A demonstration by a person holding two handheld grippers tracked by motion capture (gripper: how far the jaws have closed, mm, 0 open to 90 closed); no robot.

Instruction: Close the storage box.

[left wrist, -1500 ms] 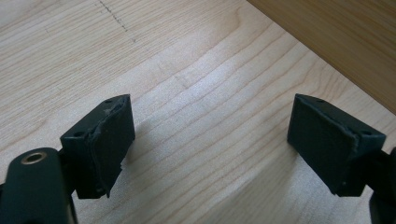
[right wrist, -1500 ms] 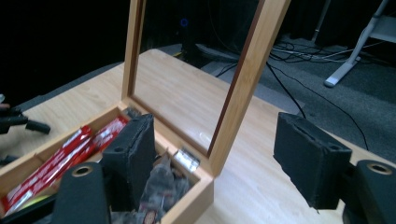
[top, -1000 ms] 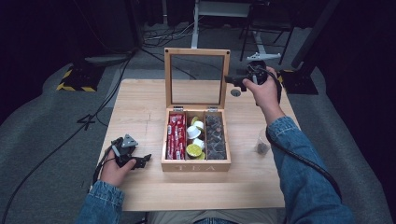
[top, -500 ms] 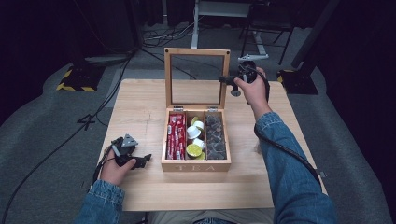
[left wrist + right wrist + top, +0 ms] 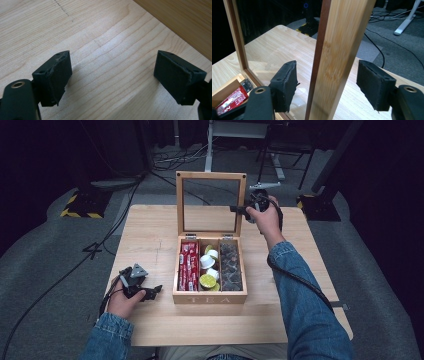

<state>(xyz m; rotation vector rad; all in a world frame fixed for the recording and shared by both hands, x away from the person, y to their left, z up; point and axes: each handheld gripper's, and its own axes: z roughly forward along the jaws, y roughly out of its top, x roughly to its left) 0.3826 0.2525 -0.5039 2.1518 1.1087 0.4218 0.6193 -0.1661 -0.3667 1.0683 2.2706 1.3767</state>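
A wooden tea box stands mid-table with its glass lid raised upright. Inside lie red packets, white and yellow-green pods and dark pieces. My right gripper is at the lid's right edge. In the right gripper view, the lid's wooden frame stands between the jaws of the right gripper. They have just been closing, with a gap still on each side. My left gripper rests open on the table left of the box, with bare wood between the jaws of the left gripper.
The light wooden table has free surface left, right and in front of the box. The box's side wall lies just beyond the left jaws. Cables and stand legs are on the grey floor behind.
My right hand has come down and slightly left, bringing its jaws around the lid's right frame. The left hand and the box have not moved.
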